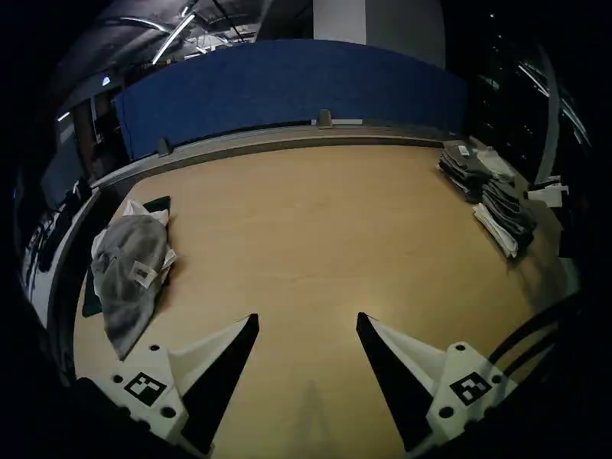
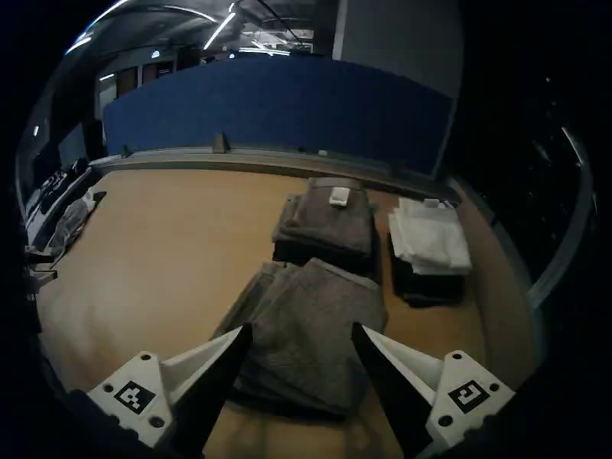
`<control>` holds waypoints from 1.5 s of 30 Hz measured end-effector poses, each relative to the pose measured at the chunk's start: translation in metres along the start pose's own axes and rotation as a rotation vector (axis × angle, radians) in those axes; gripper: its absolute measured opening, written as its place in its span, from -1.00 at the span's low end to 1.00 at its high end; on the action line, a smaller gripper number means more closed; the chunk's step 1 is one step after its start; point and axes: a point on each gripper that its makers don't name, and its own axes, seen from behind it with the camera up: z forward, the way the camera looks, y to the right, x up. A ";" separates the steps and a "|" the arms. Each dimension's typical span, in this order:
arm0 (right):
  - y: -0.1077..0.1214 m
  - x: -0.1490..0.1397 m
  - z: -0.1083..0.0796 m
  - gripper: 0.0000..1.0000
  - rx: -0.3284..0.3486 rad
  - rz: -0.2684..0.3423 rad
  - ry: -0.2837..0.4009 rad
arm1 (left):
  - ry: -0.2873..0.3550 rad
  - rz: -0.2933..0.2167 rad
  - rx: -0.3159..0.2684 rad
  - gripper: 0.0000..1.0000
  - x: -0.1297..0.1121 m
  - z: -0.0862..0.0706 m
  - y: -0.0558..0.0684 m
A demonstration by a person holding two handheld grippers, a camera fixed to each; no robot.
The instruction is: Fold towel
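Poised low over the bare middle of the wooden surface (image 1: 306,214) with the left gripper (image 1: 306,314), jaws spread wide and holding nothing. Heaped in a loose crumple at that view's left edge, well apart from everything else: the unfolded grey towels (image 1: 130,264), apparently kept aside as the waiting pile, leaving the centre free for laying one flat. Held with the right gripper (image 2: 301,327) just over a folded grey towel (image 2: 325,306), jaws also spread, flanking it without pinching; impossible to tell whether touching the cloth. Set just beyond, side by side before the blue partition (image 2: 291,107): a taller grey stack (image 2: 329,222) and a white stack (image 2: 428,241) on dark cloth, seemingly sorted by colour to keep finished work tidy and out of the way. Judged between towels, with the crumpled heap next in line for a reach.
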 end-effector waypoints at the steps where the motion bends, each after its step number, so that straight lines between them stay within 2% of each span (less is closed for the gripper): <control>1: -0.002 0.000 0.001 1.00 0.002 -0.003 -0.001 | 0.001 0.000 0.000 0.91 0.000 0.000 0.000; 9: -0.011 -0.008 0.006 1.00 0.012 -0.002 -0.013 | 0.002 -0.005 0.003 0.90 0.000 -0.002 -0.004; 20: -0.025 -0.052 0.021 1.00 0.046 0.014 -0.076 | -0.004 0.001 0.002 0.90 -0.002 0.000 -0.003; 29: -0.031 -0.071 0.024 1.00 0.065 0.020 -0.098 | -0.004 0.001 0.008 0.90 -0.004 0.000 -0.007; 38: -0.033 -0.078 0.025 1.00 0.078 0.004 -0.110 | -0.004 0.005 0.008 0.91 -0.004 0.001 -0.004; 45: -0.031 -0.063 0.022 1.00 0.071 0.010 -0.080 | -0.001 0.004 0.010 0.90 0.001 0.003 -0.005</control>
